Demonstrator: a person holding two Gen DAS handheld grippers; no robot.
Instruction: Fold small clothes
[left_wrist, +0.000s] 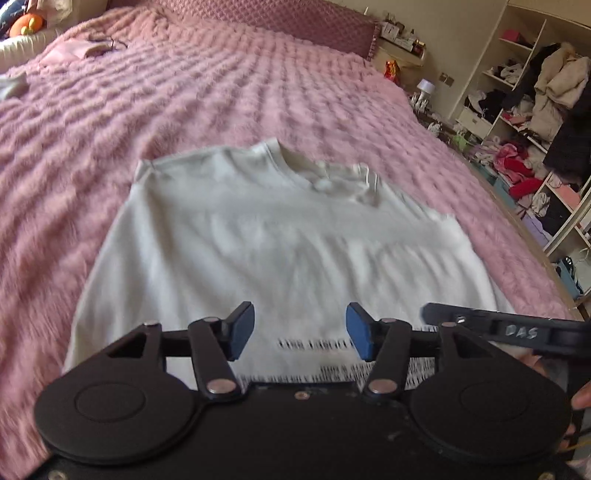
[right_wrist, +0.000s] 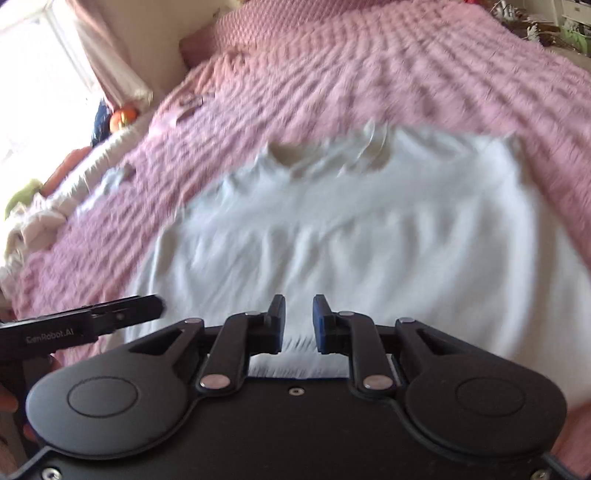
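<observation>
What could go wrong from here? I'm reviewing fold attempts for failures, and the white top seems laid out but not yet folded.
Rumpled neckline: on the white top it may fold in crooked.
Fluffy pink blanket: a low pinch could catch its pile along with the hem.
Crowding: the left hand-held gripper and right hand-held gripper, both empty, sit close together near the hem and might bump.

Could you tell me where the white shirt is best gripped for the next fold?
Probably the near hem of the white shirt: it lies flat on the pink blanket, collar far, so both grippers can come in low from the near side, one toward each hem corner.
</observation>
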